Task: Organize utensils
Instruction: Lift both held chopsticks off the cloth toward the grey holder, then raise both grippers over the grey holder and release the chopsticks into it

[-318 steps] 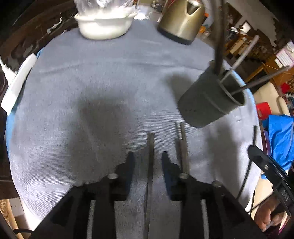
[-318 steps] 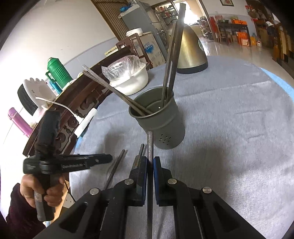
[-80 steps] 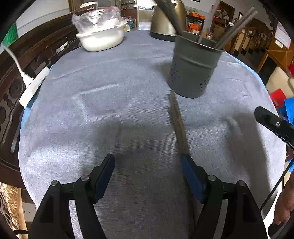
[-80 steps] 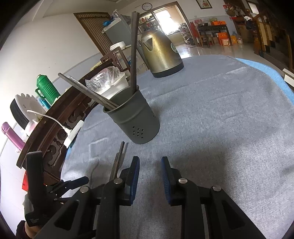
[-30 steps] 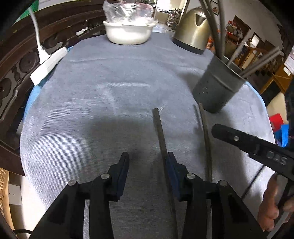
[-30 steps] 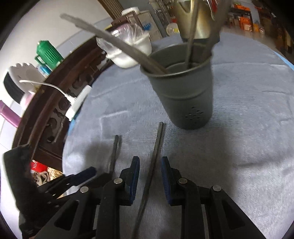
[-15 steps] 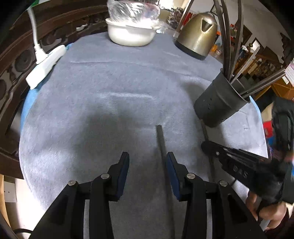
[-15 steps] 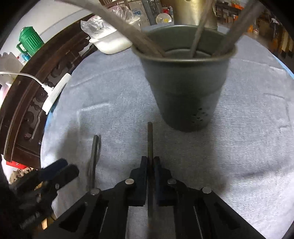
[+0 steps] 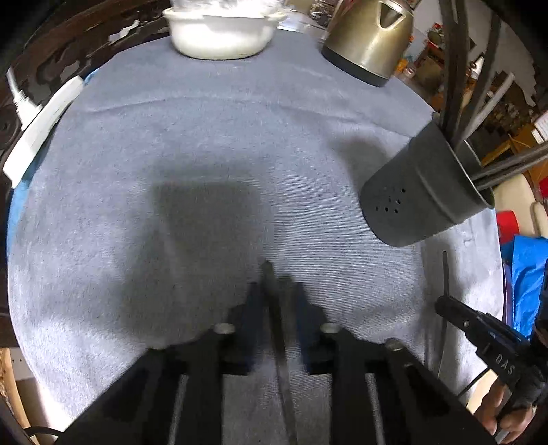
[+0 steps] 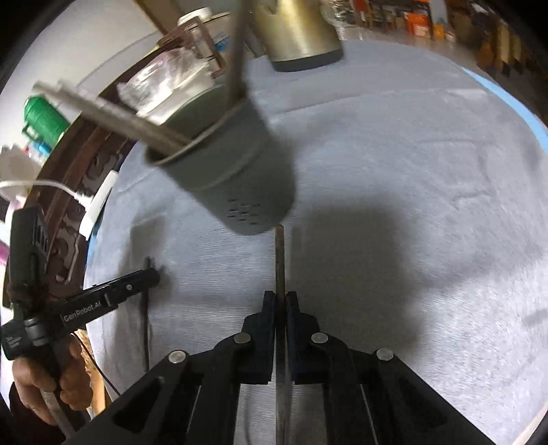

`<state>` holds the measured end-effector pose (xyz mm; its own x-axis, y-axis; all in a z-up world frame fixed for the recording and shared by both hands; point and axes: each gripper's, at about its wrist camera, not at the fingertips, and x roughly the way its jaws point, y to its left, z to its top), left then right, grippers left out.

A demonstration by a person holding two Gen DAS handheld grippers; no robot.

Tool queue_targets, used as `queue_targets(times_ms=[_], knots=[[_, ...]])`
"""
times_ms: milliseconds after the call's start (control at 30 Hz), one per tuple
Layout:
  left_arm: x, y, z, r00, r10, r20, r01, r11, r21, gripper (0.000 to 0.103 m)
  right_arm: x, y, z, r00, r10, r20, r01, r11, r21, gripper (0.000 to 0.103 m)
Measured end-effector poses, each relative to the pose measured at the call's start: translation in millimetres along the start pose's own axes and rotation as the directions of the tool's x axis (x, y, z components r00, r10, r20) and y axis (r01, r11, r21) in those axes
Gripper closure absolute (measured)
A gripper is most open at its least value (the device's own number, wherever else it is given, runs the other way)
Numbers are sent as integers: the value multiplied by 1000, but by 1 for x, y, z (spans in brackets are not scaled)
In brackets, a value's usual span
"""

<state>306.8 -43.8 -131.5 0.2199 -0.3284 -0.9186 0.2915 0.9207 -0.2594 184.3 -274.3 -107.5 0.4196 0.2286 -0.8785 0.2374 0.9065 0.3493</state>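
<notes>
A dark grey perforated holder [image 9: 421, 191] [image 10: 236, 171] with several long utensils in it stands on the grey cloth. A dark flat utensil [image 9: 274, 308] lies on the cloth between the fingers of my left gripper [image 9: 275, 291]. Its jaws are closing, and a narrow gap still shows beside the utensil. My right gripper [image 10: 281, 297] is shut on a second thin utensil [image 10: 280, 260], whose tip points at the holder's base. In the left wrist view the right gripper [image 9: 445, 304] sits low at the right. In the right wrist view the left gripper [image 10: 150, 274] sits at the left.
A white bowl [image 9: 219, 30] and a brass-coloured kettle [image 9: 370, 37] stand at the far edge of the round table. A white power strip [image 9: 41, 126] lies on the left rim. A person's hand [image 10: 41, 383] holds the left gripper's handle.
My left jaws have narrowed around the utensil on the cloth, and the gripper has slid along it. My right gripper stays shut on its utensil and has shifted to the right of the holder.
</notes>
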Motion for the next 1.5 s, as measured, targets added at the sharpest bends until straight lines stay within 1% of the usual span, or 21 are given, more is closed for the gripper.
queue_targets(times_ms=[33, 133, 200, 267, 333, 400, 467, 533, 567, 600, 700, 767, 800, 867, 900, 933, 1000, 1067, 1267, 1367, 1500], knots=[[2, -2, 1, 1000, -10, -3, 10, 1000, 5, 96, -1, -5, 0, 1000, -3, 1, 3, 1000, 10, 97], [2, -8, 1, 1000, -7, 9, 7, 1000, 19, 96, -3, -22, 2, 1000, -22, 11, 22, 999, 42, 97], [-2, -14, 0, 999, -32, 16, 31, 999, 31, 96, -6, -29, 4, 999, -46, 21, 45, 998, 50, 97], [-2, -18, -2, 1000, -20, 11, 20, 999, 45, 96, -7, -31, 7, 997, -73, 21, 72, 996, 49, 96], [1, -18, -1, 1000, 13, 0, -13, 998, 56, 96, -6, -35, 10, 998, -61, 3, 61, 996, 58, 95], [7, -17, -2, 1000, 22, -21, -20, 998, 53, 94, -5, -37, 13, 998, -54, -12, 55, 997, 61, 95], [9, -16, -2, 1000, 3, -23, -2, 999, 46, 88, -3, -37, 16, 998, -57, -28, 58, 997, 54, 95], [6, -14, -2, 1000, -15, -25, 16, 999, 41, 67, 0, -36, 21, 998, -47, -40, 49, 997, 65, 95], [7, -15, 0, 1000, -4, -20, 5, 999, 45, 63, 1, -36, 23, 998, -47, -42, 49, 996, 69, 95], [7, -16, 0, 1000, 17, -17, -16, 998, 53, 61, 3, -36, 26, 997, -56, -44, 59, 996, 74, 95], [6, -14, 0, 999, 25, -24, -24, 998, 56, 61, 9, -33, 25, 996, -75, -54, 79, 994, 77, 93], [10, -19, 0, 999, 42, -24, -40, 996, 83, 61, 15, -30, 28, 995, -92, -50, 95, 994, 63, 93], [10, -22, -1, 999, 47, -22, -45, 995, 89, 62, 16, -29, 29, 994, -94, -49, 97, 993, 62, 93], [17, -29, 2, 998, 53, -19, -51, 994, 97, 78, 18, -27, 31, 994, -100, -46, 103, 993, 59, 93], [17, -30, 0, 998, 57, -20, -55, 993, 100, 91, 19, -26, 31, 994, -105, -44, 107, 993, 50, 94], [18, -29, 0, 998, 59, -17, -57, 994, 95, 96, 20, -25, 31, 993, -113, -42, 115, 993, 38, 95], [20, -27, 3, 999, 39, -17, -38, 997, 71, 96, 20, -23, 31, 992, -118, -38, 119, 993, 26, 96], [17, -27, 1, 1000, 18, 3, -18, 998, 56, 97, 17, -20, 28, 993, -113, -29, 114, 993, 12, 97], [-21, -36, -2, 995, -10, 98, 2, 997, 76, 97, -15, -15, 23, 999, -20, 49, 21, 1000, -6, 97], [-47, -44, -4, 986, -33, 160, 17, 995, 99, 97, -35, -6, 22, 994, 23, 103, -19, 999, -38, 97], [-83, -56, -3, 968, -70, 240, 41, 992, 122, 97, -65, 6, 19, 983, 61, 171, -47, 995, -85, 97]])
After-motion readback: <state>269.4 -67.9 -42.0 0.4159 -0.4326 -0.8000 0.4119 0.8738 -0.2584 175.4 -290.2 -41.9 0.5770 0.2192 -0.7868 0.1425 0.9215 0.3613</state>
